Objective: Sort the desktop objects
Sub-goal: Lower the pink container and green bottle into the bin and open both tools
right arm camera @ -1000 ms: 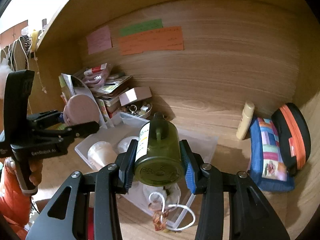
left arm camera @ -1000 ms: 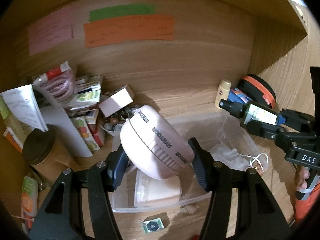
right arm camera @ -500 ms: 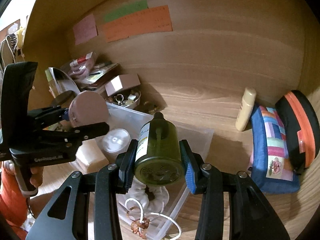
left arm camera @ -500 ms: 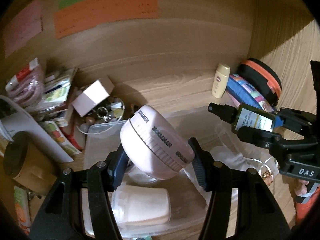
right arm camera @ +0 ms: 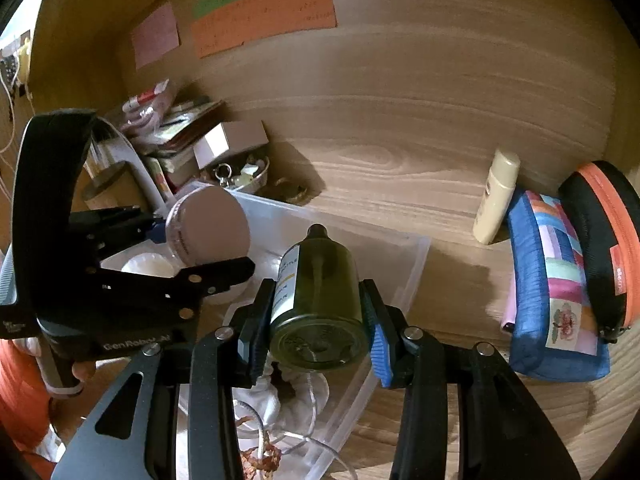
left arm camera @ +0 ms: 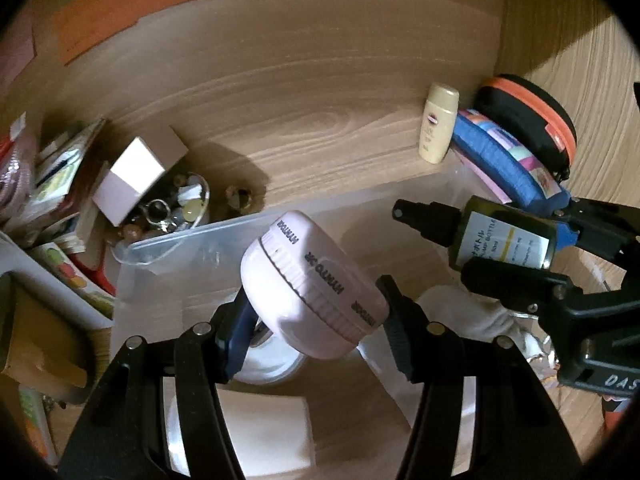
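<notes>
Pink jar (left arm camera: 312, 300) clamped in left tool (left arm camera: 316, 328) (over bin (left arm camera: 168, 244)).

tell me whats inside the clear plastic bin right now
In the clear plastic bin: a white lidded jar, a pale block, white cloth and a cord with a reddish charm. The grippers and their loads hide the rest of its floor.

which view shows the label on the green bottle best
The left wrist view: the green bottle lies side-on there, held in the right gripper, with its white label facing the camera. The right wrist view shows mostly its base, with the label only a thin strip at the edge.
</notes>
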Tool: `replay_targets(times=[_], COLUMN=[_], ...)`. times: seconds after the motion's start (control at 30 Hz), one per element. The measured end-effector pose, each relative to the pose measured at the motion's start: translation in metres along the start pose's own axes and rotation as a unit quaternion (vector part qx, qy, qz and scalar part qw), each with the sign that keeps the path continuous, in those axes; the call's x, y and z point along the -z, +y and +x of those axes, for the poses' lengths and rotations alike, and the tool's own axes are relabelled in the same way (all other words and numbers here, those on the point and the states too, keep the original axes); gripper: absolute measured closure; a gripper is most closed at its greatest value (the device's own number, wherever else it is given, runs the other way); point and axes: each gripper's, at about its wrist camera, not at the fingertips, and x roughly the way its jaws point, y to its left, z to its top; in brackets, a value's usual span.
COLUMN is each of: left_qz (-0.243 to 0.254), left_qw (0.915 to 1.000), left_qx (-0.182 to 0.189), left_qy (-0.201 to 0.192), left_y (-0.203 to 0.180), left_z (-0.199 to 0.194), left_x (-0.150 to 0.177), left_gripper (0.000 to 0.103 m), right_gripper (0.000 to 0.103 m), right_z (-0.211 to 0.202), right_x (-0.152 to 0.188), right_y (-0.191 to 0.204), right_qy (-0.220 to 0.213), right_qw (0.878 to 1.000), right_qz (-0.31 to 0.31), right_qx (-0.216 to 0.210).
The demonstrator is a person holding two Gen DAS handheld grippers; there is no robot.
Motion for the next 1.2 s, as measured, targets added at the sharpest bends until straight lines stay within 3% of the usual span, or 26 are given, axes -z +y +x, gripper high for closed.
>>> replay_targets(times=[0.53, 0.97, 1.2], left_qz=[0.001, 0.002, -0.002], left_qw=[0.9997, 0.9998, 0.9998], left_qx=[-0.001, 0.002, 0.009], left_qy=[0.026, 0.021, 0.019], left_y=[-0.004, -0.006, 0.0], left_z=[0.016, 0.014, 0.014], left_x=[0.001, 0.003, 0.004], left_gripper=[0.045, 0.045, 0.043], right_gripper=[0.065, 0.065, 0.058], right_z=[0.014, 0.014, 0.01], right_x=[0.002, 0.001, 0.001], right_y=[0.01, 0.011, 0.011], right_qy=[0.016, 0.015, 0.007], right_qw=[0.999, 0.998, 0.998], right_qz=[-0.033, -0.043, -0.047], right_qx=[0.033, 0.041, 0.045])
